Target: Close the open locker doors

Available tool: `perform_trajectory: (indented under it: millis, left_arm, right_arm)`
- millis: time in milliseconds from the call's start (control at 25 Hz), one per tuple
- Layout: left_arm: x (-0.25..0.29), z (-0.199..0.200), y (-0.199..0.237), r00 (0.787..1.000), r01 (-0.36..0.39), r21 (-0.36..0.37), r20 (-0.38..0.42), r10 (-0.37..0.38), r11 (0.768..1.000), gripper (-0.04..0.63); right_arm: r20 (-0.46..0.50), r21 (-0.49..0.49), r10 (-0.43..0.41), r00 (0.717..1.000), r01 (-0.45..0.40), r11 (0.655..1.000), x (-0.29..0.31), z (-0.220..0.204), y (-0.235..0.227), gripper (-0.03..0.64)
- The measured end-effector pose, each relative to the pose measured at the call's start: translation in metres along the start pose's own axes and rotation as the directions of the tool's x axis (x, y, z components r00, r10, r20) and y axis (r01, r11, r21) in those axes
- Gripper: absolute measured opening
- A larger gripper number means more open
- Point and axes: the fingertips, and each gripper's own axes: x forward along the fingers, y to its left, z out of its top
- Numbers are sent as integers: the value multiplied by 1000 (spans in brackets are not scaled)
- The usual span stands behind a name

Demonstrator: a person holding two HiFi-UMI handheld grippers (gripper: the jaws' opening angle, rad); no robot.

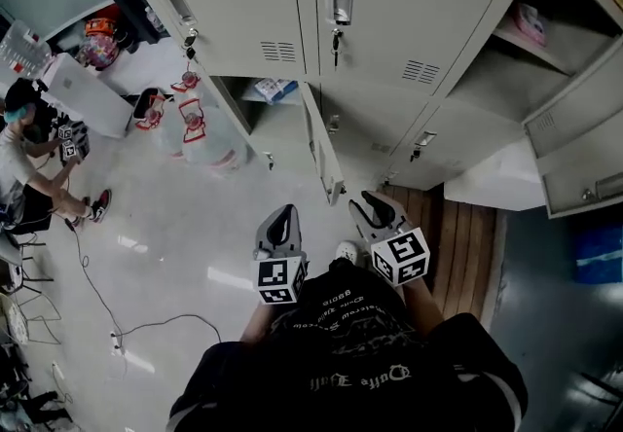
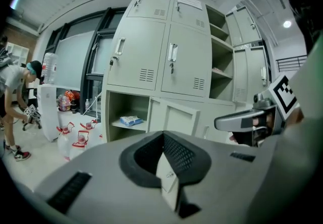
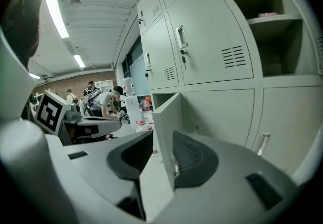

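Trouble could come from the thin edge of the lower locker door (image 1: 322, 143), which stands open toward the person, just beside the right gripper (image 1: 380, 209); its jaws are parted and hold nothing, so a push with one pad may slide off the edge and let the door swing back. Left gripper (image 1: 280, 224), also empty with jaws only a little apart, is near on the other side. A hard shove may make the door bounce open again, and the right-hand locker doors (image 1: 574, 133) also stand open.
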Motion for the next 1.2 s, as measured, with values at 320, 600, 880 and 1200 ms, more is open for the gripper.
perform_trajectory:
  millis: [320,600,880,1200]
  left_arm:
    - [27,6,-6,994,-107,-21,-2,107,994,8]
    - [29,-2,6,980,-196,-42,-22,196,980,8]
    - [16,-7,25,966,-258,-72,-18,257,964,8]
    - [2,-9,70,949,-315,-80,-15,315,946,8]
  right_arm:
    - [-45,-132,188,981,-192,972,32,12,-5,107]
    - [-62,-201,275,959,-282,938,48,15,6,109]
    - [-74,-262,312,947,-321,910,58,15,28,81]
    - [-28,-261,306,952,-303,917,88,19,64,78]
